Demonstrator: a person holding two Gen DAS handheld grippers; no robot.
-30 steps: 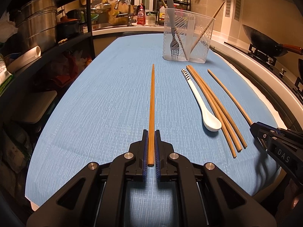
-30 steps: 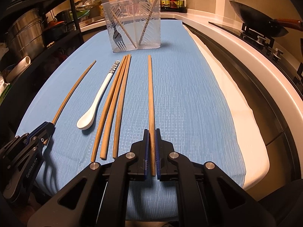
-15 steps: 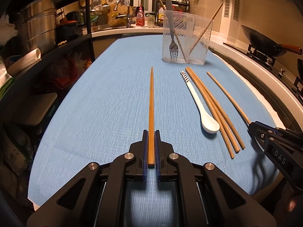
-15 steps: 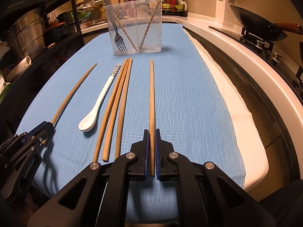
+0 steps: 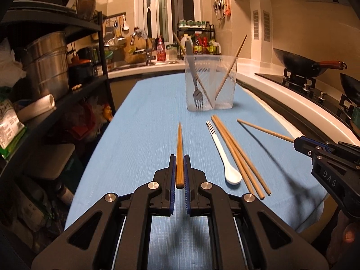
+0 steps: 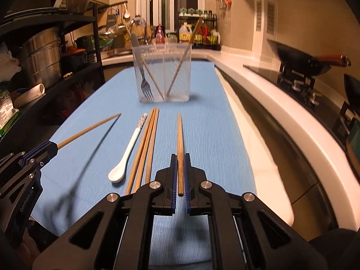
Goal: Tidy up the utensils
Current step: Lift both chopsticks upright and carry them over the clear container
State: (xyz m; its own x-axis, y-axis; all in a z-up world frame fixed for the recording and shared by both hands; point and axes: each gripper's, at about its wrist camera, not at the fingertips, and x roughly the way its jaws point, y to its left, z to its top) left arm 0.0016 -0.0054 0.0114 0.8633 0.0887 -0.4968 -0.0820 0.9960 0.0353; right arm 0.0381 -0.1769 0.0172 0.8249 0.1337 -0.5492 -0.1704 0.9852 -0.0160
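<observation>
- Left tool (image 5: 179, 168) is pinching a chopstick (image 5: 179, 148) by its thick end, near the bench's (image 5: 139, 135) left edge. The stick looks lifted, its shadow falls on the blue cloth underneath.
- Next over, flat on the cloth: a white spoon (image 5: 222, 155) with a striped handle, bowl toward the near edge.
- Just beside the spoon on its right, three chopsticks (image 5: 238, 153) in a bundle, touching each other.
- Right tool (image 6: 179, 168) is clamped on another chopstick (image 6: 179, 144), toward the bench's right edge, also raised off the cloth by the look of it.
- Toward the far edge sits the clear holder (image 5: 210, 82) with a fork (image 5: 196, 90), tines down, and two chopsticks leaning crosswise in it.
- Off past the right edge, a wok (image 5: 299, 65) on the stove.
</observation>
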